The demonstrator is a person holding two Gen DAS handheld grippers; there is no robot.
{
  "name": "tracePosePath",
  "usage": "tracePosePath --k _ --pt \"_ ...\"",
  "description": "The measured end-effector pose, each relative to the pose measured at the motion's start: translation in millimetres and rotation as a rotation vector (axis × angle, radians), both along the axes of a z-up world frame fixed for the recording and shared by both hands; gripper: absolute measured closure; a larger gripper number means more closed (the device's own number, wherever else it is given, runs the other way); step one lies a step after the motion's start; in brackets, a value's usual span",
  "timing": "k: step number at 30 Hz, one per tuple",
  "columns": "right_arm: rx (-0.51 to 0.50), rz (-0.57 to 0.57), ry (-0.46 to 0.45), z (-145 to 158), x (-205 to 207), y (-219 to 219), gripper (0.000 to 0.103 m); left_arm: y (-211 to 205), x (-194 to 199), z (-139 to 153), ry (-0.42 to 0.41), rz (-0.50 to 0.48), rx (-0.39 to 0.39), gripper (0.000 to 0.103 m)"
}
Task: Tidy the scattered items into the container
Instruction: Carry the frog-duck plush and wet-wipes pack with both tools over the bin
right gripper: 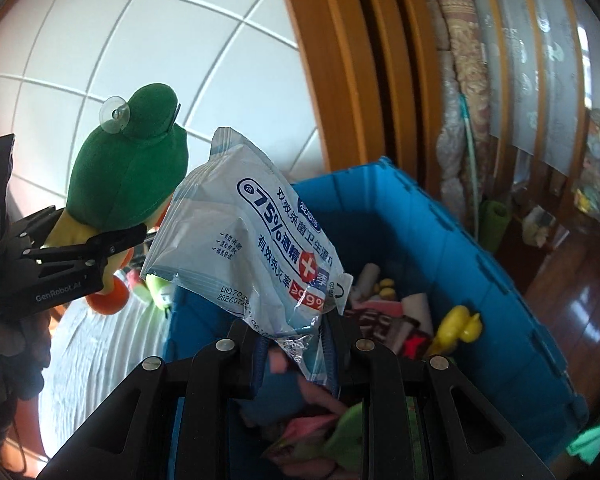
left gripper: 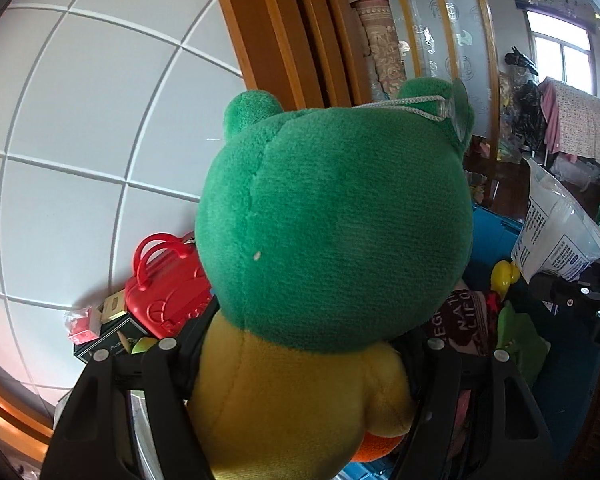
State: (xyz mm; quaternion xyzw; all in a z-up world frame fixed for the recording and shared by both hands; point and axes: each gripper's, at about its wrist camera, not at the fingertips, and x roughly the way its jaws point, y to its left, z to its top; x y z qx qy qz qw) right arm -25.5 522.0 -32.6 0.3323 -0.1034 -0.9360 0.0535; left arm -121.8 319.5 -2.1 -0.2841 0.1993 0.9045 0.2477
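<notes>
1. Left gripper [left gripper: 300, 364]: jaws held wide, clamped on the yellow body of a plush frog [left gripper: 332, 216], whose green head fills the left view.
2. Right gripper [right gripper: 296, 344]: jaws nearly closed, pinching the lower edge of a wipes packet [right gripper: 252, 232] that stands tilted above the fingers.
3. Blue crate [right gripper: 440, 232]: open-topped, directly beyond the right gripper; a yellow duck [right gripper: 458, 326] and mixed small items lie inside, with room left along the far wall.
4. Red toy case [left gripper: 164, 288]: outside, against the white tiled wall [left gripper: 80, 120].
5. Wooden door frame [right gripper: 340, 60]: close behind the crate's far corner.
</notes>
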Motion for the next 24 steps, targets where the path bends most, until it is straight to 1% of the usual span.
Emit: tracePosePath --k 3,12,18,24 --pt "-0.016 -0.036 -0.018 -5.2 -1.0 18.1 0.080 19.1 -5.2 -0.3 -0.009 -0.024 -0.001 0.032" --pt "-0.010 -0.119 -0.048 -16.2 -5.6 55.1 0.080 61.9 -10.9 -2.1 -0.011 -0.079 -0.017 0.032" --pt "-0.014 -0.136 -0.055 -24.4 -10.4 68.6 0.080 79.1 -14.5 -1.4 -0.002 -0.085 -0.030 0.032" --pt "-0.016 -0.129 -0.059 -28.2 -16.8 71.4 0.080 81.9 -19.3 -0.3 -0.003 -0.077 -0.030 0.032"
